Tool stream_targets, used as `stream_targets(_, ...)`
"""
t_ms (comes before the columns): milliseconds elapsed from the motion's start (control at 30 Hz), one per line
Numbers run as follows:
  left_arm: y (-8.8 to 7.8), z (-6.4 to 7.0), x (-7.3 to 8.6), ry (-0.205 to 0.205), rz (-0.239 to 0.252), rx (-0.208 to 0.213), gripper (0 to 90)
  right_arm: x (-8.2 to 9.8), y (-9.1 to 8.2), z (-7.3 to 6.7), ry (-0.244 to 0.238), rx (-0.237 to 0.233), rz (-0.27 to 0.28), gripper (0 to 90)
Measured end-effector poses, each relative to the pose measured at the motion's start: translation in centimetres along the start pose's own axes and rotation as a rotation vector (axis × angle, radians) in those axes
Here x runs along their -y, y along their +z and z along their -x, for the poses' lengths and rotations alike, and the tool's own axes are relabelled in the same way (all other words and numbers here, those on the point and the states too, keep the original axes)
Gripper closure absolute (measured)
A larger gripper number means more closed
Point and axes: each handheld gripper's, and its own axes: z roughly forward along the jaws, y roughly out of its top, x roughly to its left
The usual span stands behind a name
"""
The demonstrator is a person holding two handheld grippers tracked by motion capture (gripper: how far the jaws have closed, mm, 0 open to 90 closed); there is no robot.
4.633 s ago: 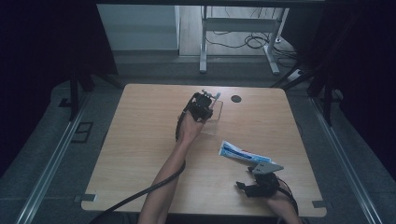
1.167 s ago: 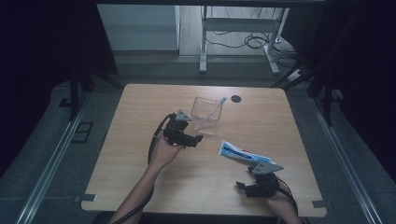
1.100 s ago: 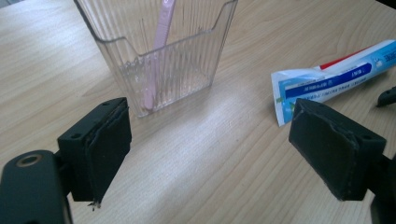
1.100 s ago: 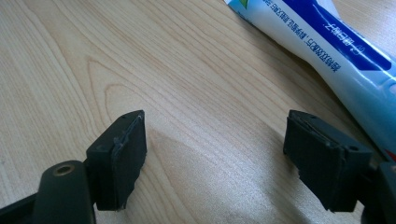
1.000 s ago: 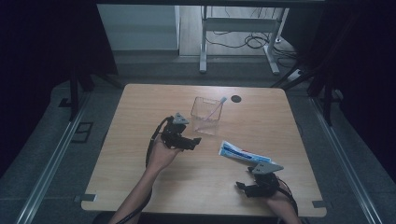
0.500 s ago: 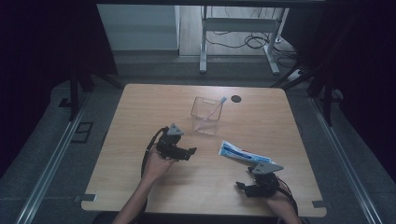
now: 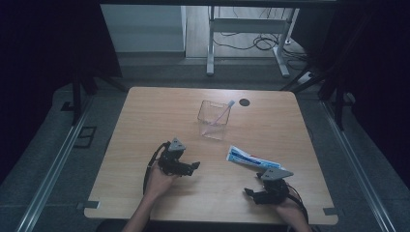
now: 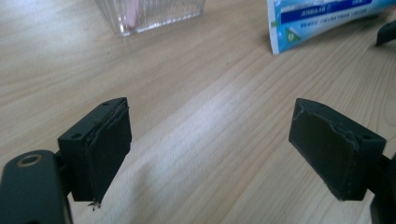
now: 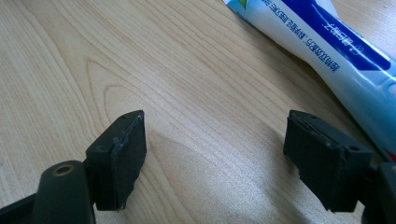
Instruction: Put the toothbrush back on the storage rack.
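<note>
Already a pink toothbrush (image 7: 222,115) stood slanted inside the clear plastic cup (image 7: 213,120), head poking above the rim, so that half of the job looked done. Next up, by my reading, was the toothpaste tube (image 7: 251,160), which lay flat on the wooden table (image 7: 145,111) just on the person's side of the cup and a little to its right, not yet picked up. Over on the near left of the cup sat the left gripper (image 7: 190,167), low above the tabletop, jaws spread wide with nothing but bare wood grain between them; in the left gripper view the gripper (image 8: 210,149) looked toward the base of the cup (image 8: 154,14) and the crimped end of the tube (image 8: 322,18), both ahead of it and apart from it. Nearer the table's front edge than the cup, and further right, the right gripper (image 7: 252,193) rested just beside the tube's near end, released as well: in the right gripper view the gripper (image 9: 212,156) had open jaws framing empty table, with the tube (image 9: 336,51) running past the outside of one jaw, close but not between the pads. So, brush in, paste waiting: what was left seemed to be closing on that tube and carrying it to the cup.
</note>
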Motion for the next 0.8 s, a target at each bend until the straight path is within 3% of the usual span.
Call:
stream_targets(400, 0.3, 0.2, 2.8, -0.022, -0.040, 0.006, 13.5, 0.0, 0.0, 0.0, 0.002, 0.000, 0.000, 21.3)
stream_targets(600, 0.4, 0.5, 3.3, -0.010, -0.054, 0.009, 13.5, 0.0, 0.0, 0.0, 0.002, 0.000, 0.000, 21.3)
stream_targets(800, 0.5, 1.0, 3.9, 0.014, -0.063, -0.016, 13.4, 0.0, 0.0, 0.0, 0.003, 0.000, 0.001, 21.3)
